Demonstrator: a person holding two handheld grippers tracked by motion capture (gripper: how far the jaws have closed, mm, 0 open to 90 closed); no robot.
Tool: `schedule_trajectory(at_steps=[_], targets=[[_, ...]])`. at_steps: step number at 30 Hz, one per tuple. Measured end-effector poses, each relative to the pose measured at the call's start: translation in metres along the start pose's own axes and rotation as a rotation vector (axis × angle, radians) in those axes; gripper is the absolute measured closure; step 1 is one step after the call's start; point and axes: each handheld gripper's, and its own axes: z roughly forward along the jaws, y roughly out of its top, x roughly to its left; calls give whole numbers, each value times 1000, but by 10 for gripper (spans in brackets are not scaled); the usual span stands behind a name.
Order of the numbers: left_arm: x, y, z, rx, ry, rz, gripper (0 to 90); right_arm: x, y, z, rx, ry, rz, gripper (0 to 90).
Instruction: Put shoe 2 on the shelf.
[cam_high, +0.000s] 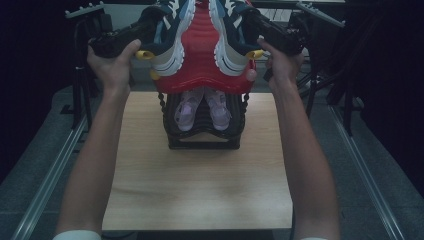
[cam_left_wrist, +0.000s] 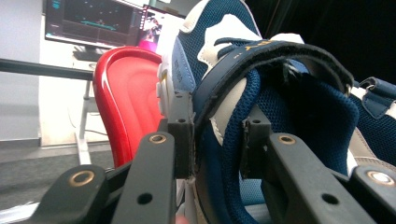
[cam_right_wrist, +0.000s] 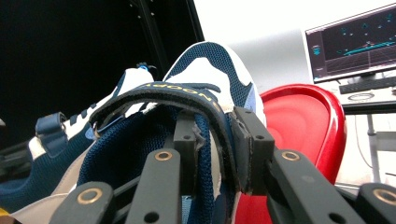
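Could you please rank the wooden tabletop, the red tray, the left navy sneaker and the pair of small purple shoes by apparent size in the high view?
1. Wooden tabletop.
2. Red tray, raised nearer the camera, so partly flattered.
3. Left navy sneaker, cropped at the top edge.
4. Pair of small purple shoes, partly hidden under the tray.

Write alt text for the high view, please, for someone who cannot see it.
Two hand-held grippers, left gripper and right gripper, each clamp a navy and white sneaker, left sneaker and right sneaker, over a red tray atop a black rack holding small lilac shoes on a wooden table.
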Motion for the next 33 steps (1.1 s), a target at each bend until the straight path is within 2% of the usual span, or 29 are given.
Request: schedule_trajectory(at_steps=[7,14,19,23,25,28,33], targets=[[-2,-6,16,7,20,0,716,-6,-12,13,32,-48,-39,723],[-9,-10,30,27,39,28,715,-9,-17,20,47,-73,-69,723],[-10,-17,38,53,68,53,712,-6,-22,26,78,-92,-114,717],[-3,-21,41,55,90,25,711,-2,-23,29,79,-92,-144,702],[-2,-23,43,61,106,30,703,-1,-24,31,83,-82,-152,698],[-3,-27,45,46,96,27,673,2,-25,36,99,-66,-159,676],[-4,-29,47,49,61,32,586,4,-27,44,144,-63,-160,625]])
